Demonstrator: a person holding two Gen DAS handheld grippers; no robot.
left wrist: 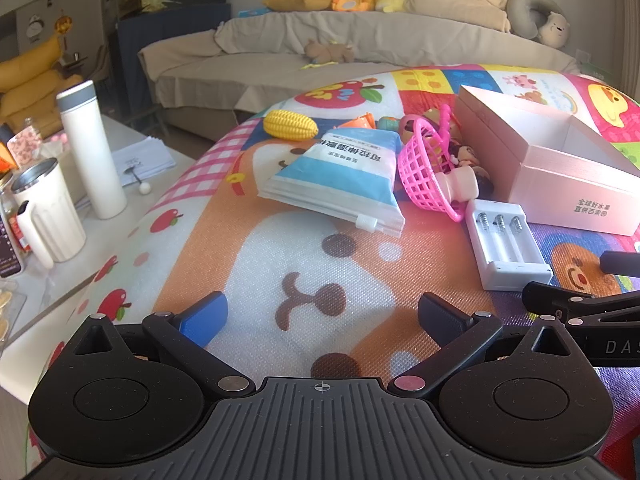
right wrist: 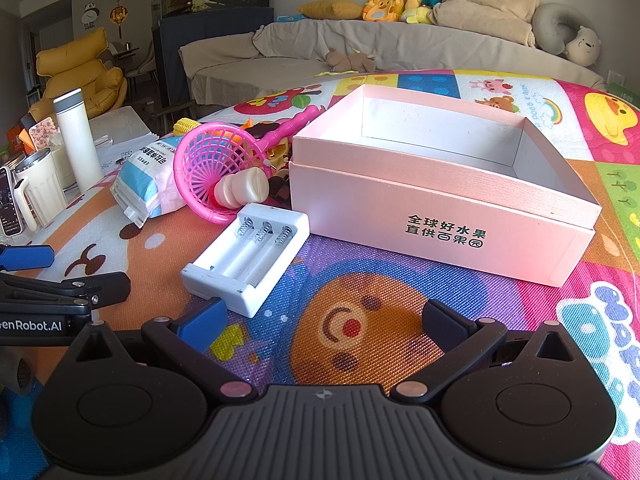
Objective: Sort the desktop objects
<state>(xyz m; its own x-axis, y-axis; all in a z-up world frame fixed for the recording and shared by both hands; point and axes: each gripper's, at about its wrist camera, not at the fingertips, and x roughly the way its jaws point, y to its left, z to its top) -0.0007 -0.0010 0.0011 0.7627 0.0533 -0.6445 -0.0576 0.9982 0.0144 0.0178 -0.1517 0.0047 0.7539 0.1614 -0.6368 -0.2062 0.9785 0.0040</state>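
Clutter covers a bright cartoon play mat (left wrist: 304, 264) spread over the tabletop. Farthest left, off the mat, a tall white flask (left wrist: 93, 148) stands upright beside a white lidded mug (left wrist: 48, 210), with a stack of papers (left wrist: 140, 158) behind them. On the mat, a yellow toy corn cob (left wrist: 290, 124) lies near the far edge. In front of it rests a blue-and-white zip pouch (left wrist: 340, 176) with printed lettering. Just right of the pouch, a pink plastic basket (right wrist: 214, 170) lies tipped on its side, a small cream toy bottle (right wrist: 242, 190) in its mouth and small toy figures piled behind it. A white battery holder (right wrist: 248, 258) with three empty slots sits just in front of the basket, close to the box's near corner. To the right, an open pink cardboard box (right wrist: 440, 216) stands with nothing visible inside.

The left gripper (left wrist: 320, 318) hovers over the mat with its jaws spread wide and nothing between them. The right gripper (right wrist: 326, 326) hangs beside it, also fully spread and holding nothing, near the battery holder.
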